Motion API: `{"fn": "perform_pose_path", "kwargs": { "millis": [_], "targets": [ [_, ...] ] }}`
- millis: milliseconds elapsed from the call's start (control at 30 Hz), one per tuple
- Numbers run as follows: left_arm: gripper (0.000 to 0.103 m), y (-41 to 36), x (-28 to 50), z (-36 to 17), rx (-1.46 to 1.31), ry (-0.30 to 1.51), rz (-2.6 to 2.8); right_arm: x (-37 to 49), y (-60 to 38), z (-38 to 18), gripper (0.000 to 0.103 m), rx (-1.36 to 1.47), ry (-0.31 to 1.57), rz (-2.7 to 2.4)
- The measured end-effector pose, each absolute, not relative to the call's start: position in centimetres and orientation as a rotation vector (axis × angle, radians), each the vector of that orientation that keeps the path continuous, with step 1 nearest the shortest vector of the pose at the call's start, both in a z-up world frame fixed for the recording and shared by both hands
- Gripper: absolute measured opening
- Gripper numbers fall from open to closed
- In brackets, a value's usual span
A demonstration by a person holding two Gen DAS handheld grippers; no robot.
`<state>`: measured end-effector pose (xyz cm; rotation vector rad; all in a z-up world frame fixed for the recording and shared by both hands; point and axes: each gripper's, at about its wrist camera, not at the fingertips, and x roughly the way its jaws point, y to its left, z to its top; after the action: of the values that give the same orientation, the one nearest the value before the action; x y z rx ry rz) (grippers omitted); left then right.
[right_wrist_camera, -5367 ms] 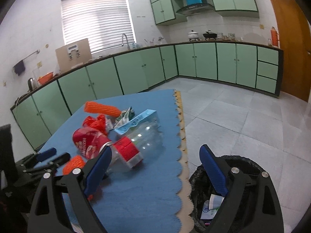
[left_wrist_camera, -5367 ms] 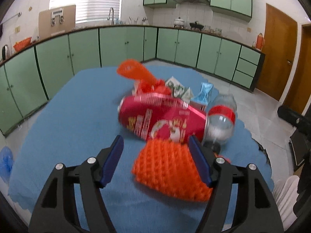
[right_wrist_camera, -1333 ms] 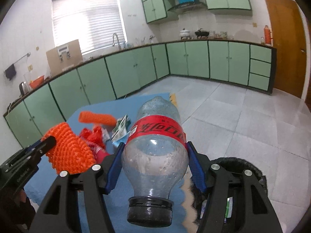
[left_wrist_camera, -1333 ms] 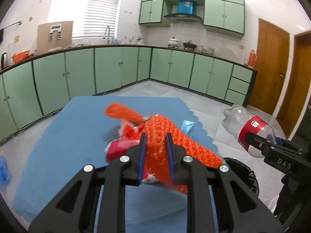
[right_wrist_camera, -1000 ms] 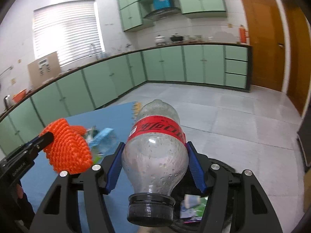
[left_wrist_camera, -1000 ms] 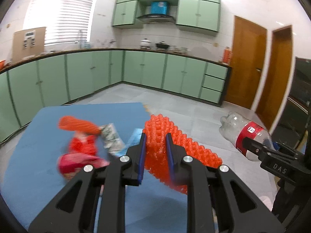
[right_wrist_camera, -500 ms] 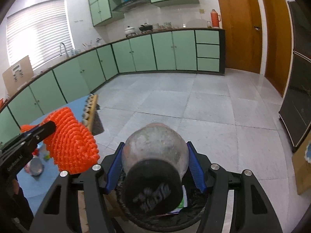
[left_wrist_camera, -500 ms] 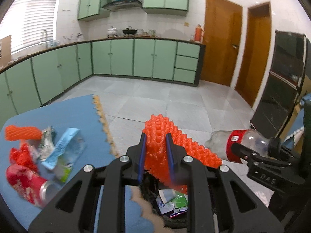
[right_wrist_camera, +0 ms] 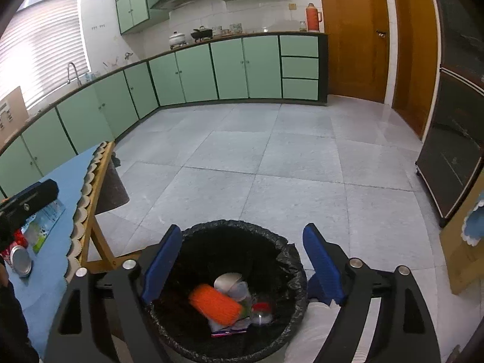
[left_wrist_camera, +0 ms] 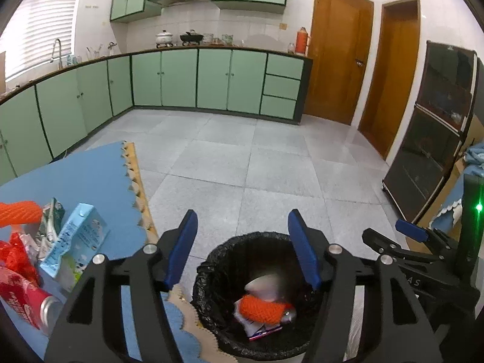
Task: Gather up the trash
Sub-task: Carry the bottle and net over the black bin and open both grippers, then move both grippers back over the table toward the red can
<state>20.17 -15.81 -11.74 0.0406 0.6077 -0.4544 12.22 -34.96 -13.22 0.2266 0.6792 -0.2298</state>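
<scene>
The orange foam net (left_wrist_camera: 262,309) and the bottle (right_wrist_camera: 260,312), clamped in my claws half a second ago, now lie in the black-lined bin (left_wrist_camera: 211,263). My left claw (left_wrist_camera: 242,251) and right claw (right_wrist_camera: 242,266) have just sprung apart, empty. At nine o'clock, a red can (left_wrist_camera: 21,299) remains on the table (left_wrist_camera: 90,175). No writing reads clearly.

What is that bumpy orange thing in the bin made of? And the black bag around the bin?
The orange netted sleeve looks like soft foam mesh, matte with a knobbly weave. The black bin liner looks like thin glossy plastic film, crinkled and folded over the rim.
</scene>
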Motion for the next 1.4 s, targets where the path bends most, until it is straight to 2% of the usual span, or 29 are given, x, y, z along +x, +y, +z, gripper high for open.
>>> {"fn": "perform_pose_path", "kwargs": {
  "millis": [233,533,900,1400],
  "targets": [
    [0.064,-11.7,18.5,-9.7,0.022,0.534,-0.364,12.0,-30.9,-10.7,0.090,0.181,0.614,-0.168],
    [0.065,-2.6,16.1,-9.2,0.033,0.475,-0.129,13.0,-21.7,-9.3,0.091,0.140,0.552,0.061],
    [0.065,8.6,14.1,-10.6,0.023,0.512,0.171,15.2,-10.0,-10.4,0.091,0.075,0.562,0.352],
    [0.065,15.1,13.2,-12.6,-0.048,0.581,0.241,17.4,-1.2,-13.9,0.091,-0.014,0.664,0.523]
  ]
}}
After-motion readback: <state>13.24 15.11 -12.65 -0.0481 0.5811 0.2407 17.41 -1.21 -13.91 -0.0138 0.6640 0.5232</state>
